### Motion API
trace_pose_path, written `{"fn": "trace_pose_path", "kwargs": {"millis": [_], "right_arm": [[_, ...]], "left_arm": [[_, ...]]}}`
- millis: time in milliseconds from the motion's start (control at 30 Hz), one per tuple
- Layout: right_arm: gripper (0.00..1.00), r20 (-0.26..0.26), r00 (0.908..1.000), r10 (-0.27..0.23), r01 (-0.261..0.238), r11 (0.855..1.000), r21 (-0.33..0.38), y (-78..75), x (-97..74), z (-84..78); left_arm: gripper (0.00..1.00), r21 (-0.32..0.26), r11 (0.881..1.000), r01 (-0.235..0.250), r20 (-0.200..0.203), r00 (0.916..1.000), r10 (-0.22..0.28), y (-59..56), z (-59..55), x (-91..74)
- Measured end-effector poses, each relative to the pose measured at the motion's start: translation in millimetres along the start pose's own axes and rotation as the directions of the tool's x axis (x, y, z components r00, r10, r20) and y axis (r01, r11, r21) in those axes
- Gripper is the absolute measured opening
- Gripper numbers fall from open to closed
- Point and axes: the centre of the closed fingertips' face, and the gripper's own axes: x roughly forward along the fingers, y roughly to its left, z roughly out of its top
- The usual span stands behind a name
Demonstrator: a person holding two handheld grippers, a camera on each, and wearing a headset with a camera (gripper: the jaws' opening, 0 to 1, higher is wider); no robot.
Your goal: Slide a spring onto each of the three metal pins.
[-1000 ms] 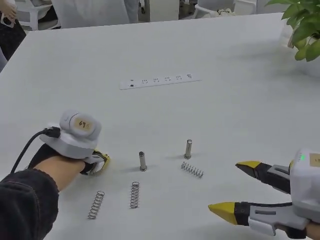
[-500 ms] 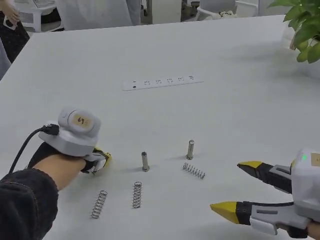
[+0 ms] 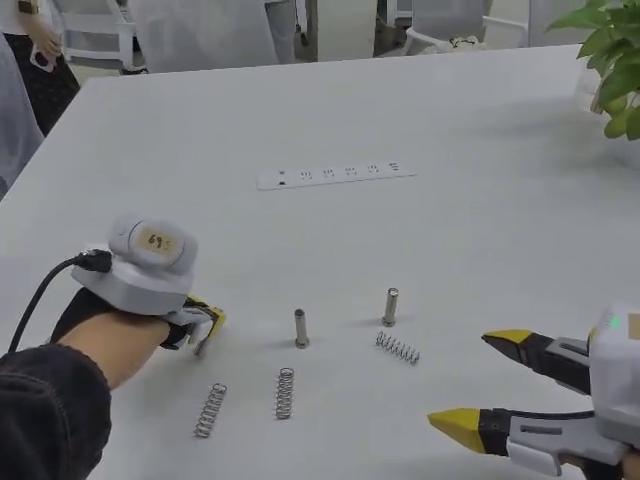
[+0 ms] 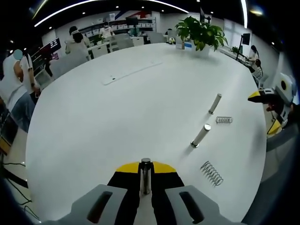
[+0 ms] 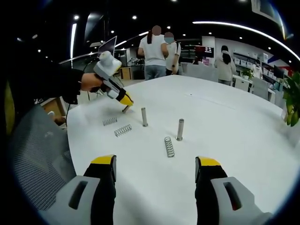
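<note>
So your left gripper point(image 3: 203, 325) is clamped tight on the third pin point(image 4: 146, 176). The pin runs lengthwise between the jaws, with its end poking down toward the desk point(image 3: 480, 200). My guess is you're holding it that way to stand it up next to the others, or to steady it while a spring goes on. The middle pin point(image 3: 301, 328) and the right-hand pin point(image 3: 390, 307) stand upright and bare, well in from the far edge and closer to your edge of the desk. No spring is on a pin yet. The left spring point(image 3: 210, 410) and the middle spring point(image 3: 285, 393) lie flat side by side on your side of the middle pin, and the right spring point(image 3: 398, 347) lies just beside the right-hand pin's foot, so it looks like a one-spring-per-pin layout. Your right gripper point(image 3: 478, 380) hangs toward the right edge with its jaws wide apart and nothing in them. To me that's the hand meant to grab a spring, and the right one is closest. Writing-wise, the tan sticker point(image 3: 160, 240) on top of the left gripper has dark marks too small for me to read. I can't make out any brand on the white power strip point(image 3: 335, 174) toward the far edge.
</note>
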Motion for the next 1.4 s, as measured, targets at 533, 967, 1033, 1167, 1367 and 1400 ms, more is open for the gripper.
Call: {"fn": "trace_pose_path", "kwargs": {"millis": [533, 967, 1033, 1167, 1367, 1400], "right_arm": [[0.67, -0.008, 0.9999, 0.011, -0.011, 1.000, -0.005, 0.0, 1.3, -1.0], [0.67, -0.016, 0.9998, 0.012, -0.013, 1.000, -0.011, -0.8, 1.2, -2.9], [0.67, -0.017, 0.9998, 0.013, -0.013, 1.000, -0.011, -0.9, 1.1, -3.0], [0.67, -0.021, 0.9996, 0.017, -0.017, 1.000, -0.015, -0.3, 1.2, -3.7], [0.67, -0.024, 0.9995, 0.021, -0.021, 1.000, -0.018, 0.7, 1.3, -3.9], [0.67, -0.025, 0.9995, 0.021, -0.022, 1.000, -0.019, 0.8, 1.4, -4.1]], "left_arm": [[0.00, -0.020, 1.000, 0.004, 0.028, 0.9996, -0.003, -1.3, -1.8, -6.0], [0.00, -0.044, 0.999, 0.012, 0.056, 0.9984, -0.009, -9.1, -2.6, -11.9], [0.00, -0.055, 0.998, 0.012, 0.065, 0.9978, -0.008, -9.0, -2.9, -12.6], [0.00, -0.064, 0.998, 0.009, 0.083, 0.9966, -0.003, -9.5, -3.9, -13.9], [0.00, -0.080, 0.997, 0.008, 0.095, 0.9955, 0.000, -10.7, -5.3, -15.9], [0.00, -0.086, 0.996, 0.007, 0.097, 0.9953, 0.001, -10.8, -5.6, -16.3]]}}
